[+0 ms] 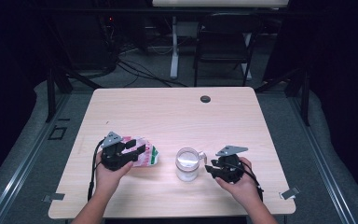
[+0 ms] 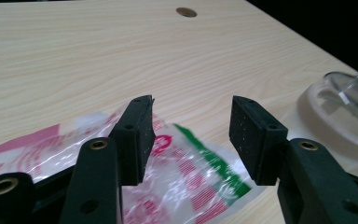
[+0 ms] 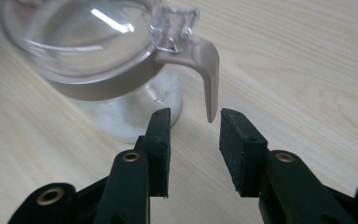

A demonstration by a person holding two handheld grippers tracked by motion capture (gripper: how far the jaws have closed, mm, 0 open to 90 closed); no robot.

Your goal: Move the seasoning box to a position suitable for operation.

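a person sits at a pale wooden desk, holding a black two-jaw gripper in each hand. the left gripper hovers at the near left part of the desk, its jaws spread apart with nothing pinched between them. just under and beyond those jaws lies a crinkled clear plastic packet printed in pink, red and green, flat on the desk. in the left gripper view the packet shows beneath the open jaws, and neither pad touches it. the right gripper sits at the near right, pointing left toward a clear jar with a transparent lid and a beige rim, which stands upright near the middle of the desk's front half, between the two grippers. in the right gripper view the jaws are spread, and the jar's beige handle hangs just ahead of the gap between them, untouched. a small dark round cap sits in the desk's far edge.
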